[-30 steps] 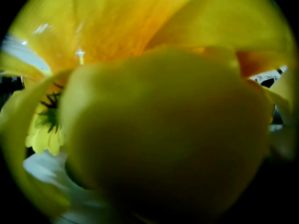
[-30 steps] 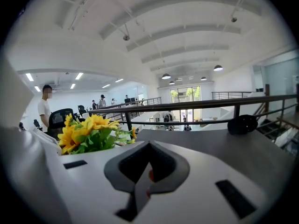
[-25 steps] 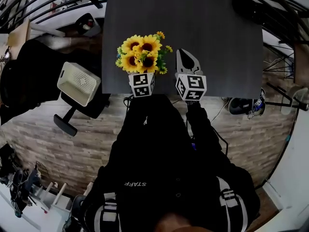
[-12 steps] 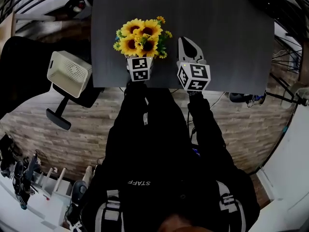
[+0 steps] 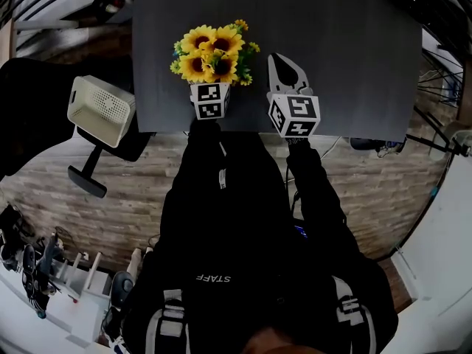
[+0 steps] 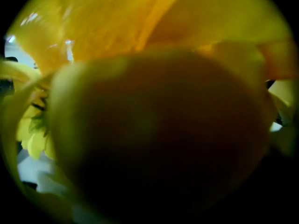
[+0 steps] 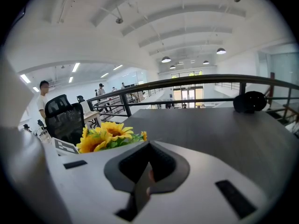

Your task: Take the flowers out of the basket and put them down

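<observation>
head: steeply down | left: pressed into flowers (image 6: 149,78) | right: level over table (image 7: 224,134)

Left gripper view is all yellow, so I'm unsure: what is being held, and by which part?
The left gripper seemingly holds the sunflowers; blooms hide where. The right gripper is shut, empty.

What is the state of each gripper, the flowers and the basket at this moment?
Left gripper: holding the flowers; its jaws are hidden behind the blooms.
Right gripper: jaws shut, empty, over the table.
Flowers: out of the basket, held upright over the table.
Basket: on a chair beside the table, apart from the flowers.
</observation>
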A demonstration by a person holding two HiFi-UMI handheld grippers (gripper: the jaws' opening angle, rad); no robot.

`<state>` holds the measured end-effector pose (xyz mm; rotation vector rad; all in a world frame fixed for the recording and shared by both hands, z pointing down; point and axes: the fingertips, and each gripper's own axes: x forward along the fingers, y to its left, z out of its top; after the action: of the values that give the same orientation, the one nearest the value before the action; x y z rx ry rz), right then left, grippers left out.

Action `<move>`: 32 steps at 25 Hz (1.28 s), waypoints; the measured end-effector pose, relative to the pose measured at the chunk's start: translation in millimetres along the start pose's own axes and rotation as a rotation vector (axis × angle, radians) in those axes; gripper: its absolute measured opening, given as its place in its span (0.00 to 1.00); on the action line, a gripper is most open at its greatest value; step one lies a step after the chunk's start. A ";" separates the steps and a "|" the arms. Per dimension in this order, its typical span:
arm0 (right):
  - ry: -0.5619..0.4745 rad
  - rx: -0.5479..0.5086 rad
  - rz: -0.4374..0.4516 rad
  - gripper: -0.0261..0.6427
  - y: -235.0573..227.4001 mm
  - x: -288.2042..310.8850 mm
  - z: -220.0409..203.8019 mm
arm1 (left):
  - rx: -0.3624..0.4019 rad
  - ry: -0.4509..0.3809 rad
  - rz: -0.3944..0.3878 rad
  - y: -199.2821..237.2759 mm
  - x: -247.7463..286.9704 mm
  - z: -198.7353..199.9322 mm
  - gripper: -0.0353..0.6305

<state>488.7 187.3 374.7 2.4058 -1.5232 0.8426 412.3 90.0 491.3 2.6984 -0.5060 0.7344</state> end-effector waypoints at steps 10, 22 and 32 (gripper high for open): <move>-0.013 -0.009 0.013 0.06 10.6 -12.9 4.1 | -0.012 0.040 -0.021 -7.0 -37.3 -12.9 0.88; -0.122 0.016 0.038 0.06 50.8 -72.5 60.7 | 0.045 0.027 -0.046 -29.1 -161.7 22.8 0.71; -0.253 -0.008 0.039 0.06 66.4 -117.3 126.1 | 0.002 -0.210 -0.020 -46.6 -198.9 144.9 0.21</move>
<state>439.9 193.7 196.8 2.5651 -1.6596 0.5530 332.5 128.6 257.0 2.7932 -0.5255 0.4480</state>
